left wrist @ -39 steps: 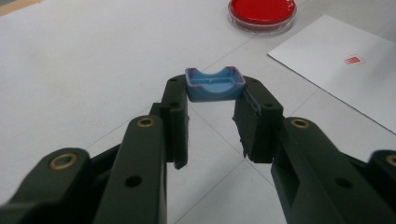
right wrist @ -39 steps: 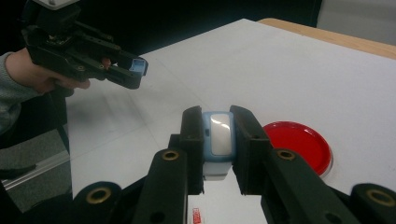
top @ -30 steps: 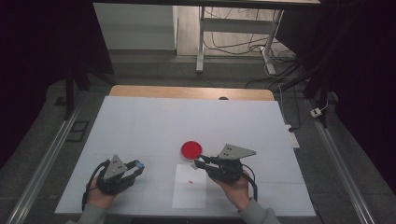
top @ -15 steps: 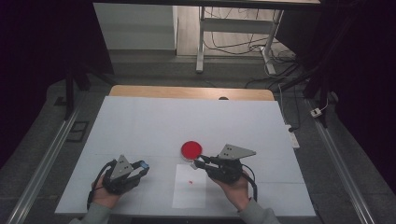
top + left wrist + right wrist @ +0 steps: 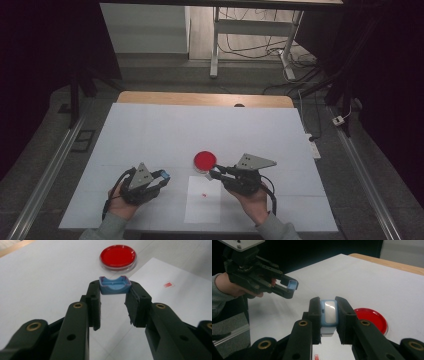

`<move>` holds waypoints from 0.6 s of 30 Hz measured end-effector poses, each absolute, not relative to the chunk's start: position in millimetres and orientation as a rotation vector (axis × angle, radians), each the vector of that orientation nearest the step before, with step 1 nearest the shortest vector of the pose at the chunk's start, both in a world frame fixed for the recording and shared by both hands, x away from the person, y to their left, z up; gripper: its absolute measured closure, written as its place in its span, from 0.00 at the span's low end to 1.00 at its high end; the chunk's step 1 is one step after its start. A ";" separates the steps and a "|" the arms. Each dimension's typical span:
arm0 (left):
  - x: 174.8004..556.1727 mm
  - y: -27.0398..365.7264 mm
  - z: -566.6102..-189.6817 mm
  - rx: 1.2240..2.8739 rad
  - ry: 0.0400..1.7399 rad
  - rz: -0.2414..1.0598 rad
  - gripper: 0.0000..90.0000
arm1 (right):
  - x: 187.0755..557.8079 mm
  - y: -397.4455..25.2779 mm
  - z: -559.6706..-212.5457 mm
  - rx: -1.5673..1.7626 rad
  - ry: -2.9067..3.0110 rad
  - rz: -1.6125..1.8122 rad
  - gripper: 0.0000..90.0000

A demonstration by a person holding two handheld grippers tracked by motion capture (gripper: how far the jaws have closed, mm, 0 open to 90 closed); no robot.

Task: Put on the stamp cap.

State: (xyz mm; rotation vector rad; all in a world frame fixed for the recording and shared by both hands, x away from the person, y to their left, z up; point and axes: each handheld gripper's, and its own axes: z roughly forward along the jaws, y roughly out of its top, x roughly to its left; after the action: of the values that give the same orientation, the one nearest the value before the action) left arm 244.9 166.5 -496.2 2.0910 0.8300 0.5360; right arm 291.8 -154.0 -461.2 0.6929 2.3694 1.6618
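My left gripper (image 5: 113, 293) is shut on a small blue cap (image 5: 115, 285), pinched by its ends between the jaw tips. In the high view this gripper (image 5: 161, 177) hovers over the table's front left, pointing right. My right gripper (image 5: 329, 308) is shut on a small blue-rimmed case with a pale face (image 5: 329, 312). In the high view it (image 5: 214, 174) points left, just below the round red dish (image 5: 205, 159). The two grippers face each other, about a hand's width apart.
A white paper sheet (image 5: 203, 204) with a tiny red mark (image 5: 204, 194) lies between the hands near the table's front edge. The white table top (image 5: 200, 130) stretches far behind the dish. A wooden strip (image 5: 200, 99) edges the back.
My left gripper has moved to the right with the blue cap, closer to the right gripper. The right gripper and the red dish have stayed put.
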 end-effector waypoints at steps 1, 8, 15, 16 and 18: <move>246.4 164.1 -495.2 2.095 0.821 0.534 0.73 | 292.0 -154.4 -461.0 0.694 2.369 1.662 0.83; 253.8 147.7 -491.7 2.102 0.791 0.521 0.73 | 292.3 -155.3 -461.3 0.704 2.357 1.668 0.83; 260.8 135.5 -489.5 2.099 0.774 0.510 0.73 | 292.2 -154.6 -461.8 0.698 2.364 1.661 0.83; 262.2 134.0 -489.6 2.098 0.772 0.509 0.73 | 292.3 -154.6 -461.9 0.699 2.364 1.661 0.83; 264.6 131.0 -490.1 2.101 0.772 0.509 0.73 | 292.5 -154.7 -462.0 0.699 2.365 1.662 0.83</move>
State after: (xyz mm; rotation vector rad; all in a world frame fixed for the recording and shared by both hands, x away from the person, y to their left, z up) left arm 264.6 131.0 -490.1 2.1011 0.7718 0.5095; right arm 292.5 -154.7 -462.0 0.6988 2.3651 1.6623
